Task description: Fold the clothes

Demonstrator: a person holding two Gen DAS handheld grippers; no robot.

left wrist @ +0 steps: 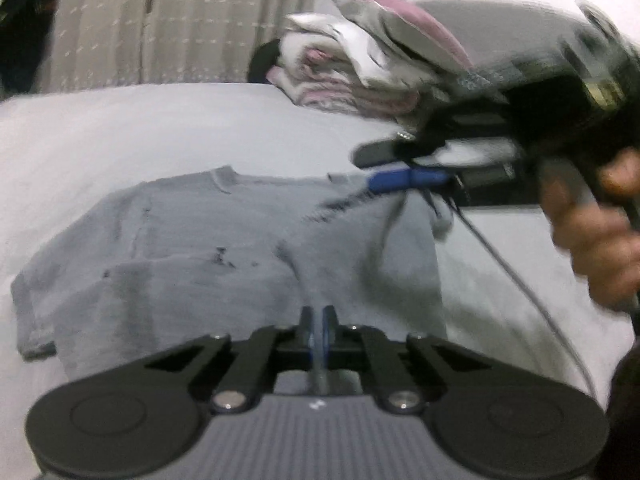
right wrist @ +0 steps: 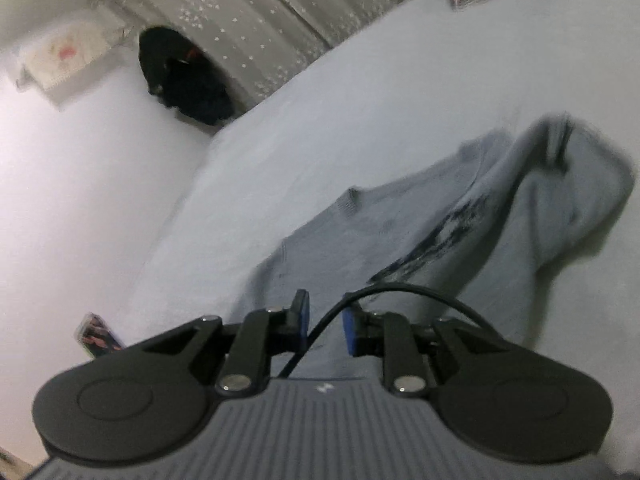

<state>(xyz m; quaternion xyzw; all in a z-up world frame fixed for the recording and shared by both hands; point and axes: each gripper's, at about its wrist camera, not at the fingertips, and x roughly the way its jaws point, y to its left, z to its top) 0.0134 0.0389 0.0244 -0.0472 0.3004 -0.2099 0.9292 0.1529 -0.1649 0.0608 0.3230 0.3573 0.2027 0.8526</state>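
The bed [left wrist: 120, 120], under its pale sheet, fills both my views, and the grey sweatshirt [left wrist: 192, 240] lies spread across its middle, neckline toward the far edge by the curtain [left wrist: 180, 20]. At the far right corner sits a pile of folded clothes [left wrist: 352, 68], pink and white. My left gripper [left wrist: 319, 330] is clamped on a bunched ridge of the sweatshirt at its near hem, pads pressed tight on the cloth. My right gripper [right wrist: 326, 326] has its blue pads a little apart with grey fabric and a black cable [right wrist: 384, 292] between them; whether the pads press the cloth I cannot tell. One side of the sweatshirt is lifted and folding over.
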